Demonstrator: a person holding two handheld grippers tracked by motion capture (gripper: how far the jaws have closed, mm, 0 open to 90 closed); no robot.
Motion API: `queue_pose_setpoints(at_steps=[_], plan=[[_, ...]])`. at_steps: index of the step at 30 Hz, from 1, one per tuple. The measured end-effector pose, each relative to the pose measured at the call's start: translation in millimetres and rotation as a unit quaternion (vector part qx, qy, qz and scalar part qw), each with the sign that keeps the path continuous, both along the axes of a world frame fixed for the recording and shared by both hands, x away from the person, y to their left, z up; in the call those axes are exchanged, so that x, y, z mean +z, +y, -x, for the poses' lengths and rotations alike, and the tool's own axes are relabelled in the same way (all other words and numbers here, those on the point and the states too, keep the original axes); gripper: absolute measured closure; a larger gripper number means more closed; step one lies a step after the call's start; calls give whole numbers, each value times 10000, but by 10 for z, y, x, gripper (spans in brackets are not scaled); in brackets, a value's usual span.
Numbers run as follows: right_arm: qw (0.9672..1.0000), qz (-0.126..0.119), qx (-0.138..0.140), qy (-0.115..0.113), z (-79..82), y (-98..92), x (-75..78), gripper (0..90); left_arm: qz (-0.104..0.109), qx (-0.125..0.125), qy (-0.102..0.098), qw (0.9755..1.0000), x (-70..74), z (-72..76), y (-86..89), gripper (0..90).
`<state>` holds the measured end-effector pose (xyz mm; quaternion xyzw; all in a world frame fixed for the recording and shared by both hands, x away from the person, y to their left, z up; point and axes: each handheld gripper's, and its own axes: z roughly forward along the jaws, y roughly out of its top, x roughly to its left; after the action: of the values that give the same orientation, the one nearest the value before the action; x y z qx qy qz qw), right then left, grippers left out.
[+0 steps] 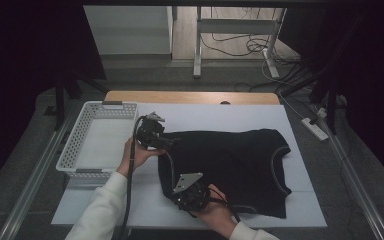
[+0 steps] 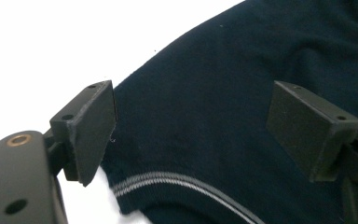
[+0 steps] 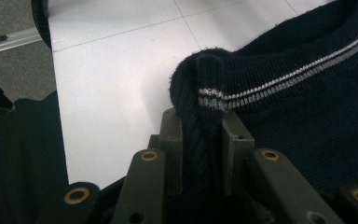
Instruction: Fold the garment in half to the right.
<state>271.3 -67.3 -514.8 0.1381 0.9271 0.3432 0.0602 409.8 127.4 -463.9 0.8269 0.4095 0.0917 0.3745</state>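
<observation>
Right gripper (image 3: 201, 154) clamps the dark knitted sweater's (image 1: 240, 160) ribbed hem near the tabletop's front edge; left gripper (image 2: 191, 135), jaws apart, must close next.

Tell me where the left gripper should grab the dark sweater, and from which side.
Grip the sweater's edge just above the grey-striped band, coming in from the white table side. The left gripper hangs open there, one jaw already over the edge. The right gripper pinches a ribbed fold.
</observation>
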Motion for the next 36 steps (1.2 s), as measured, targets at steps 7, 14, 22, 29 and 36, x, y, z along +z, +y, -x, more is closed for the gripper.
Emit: queue_pose_setpoints(at_steps=[7, 14, 22, 29, 36], plan=[[9998, -175, 11, 118, -26, -53, 13, 738, -206, 145, 173, 9995, -131, -224, -31, 173], [9997, -225, 56, 74, -23, -68, 10, 739, -324, 248, 184, 9990, -248, -400, -79, 196], [9997, -222, 51, 86, -20, -65, -3, 739, -559, 240, 361, 9975, -421, -546, -137, 194], [9997, -209, 52, 121, -22, -71, -9, 738, -734, 367, 653, 9945, -573, -621, -140, 190], [9996, -230, 36, 129, -15, -85, -5, 739, -786, 309, 686, 9941, -626, -604, -137, 204]])
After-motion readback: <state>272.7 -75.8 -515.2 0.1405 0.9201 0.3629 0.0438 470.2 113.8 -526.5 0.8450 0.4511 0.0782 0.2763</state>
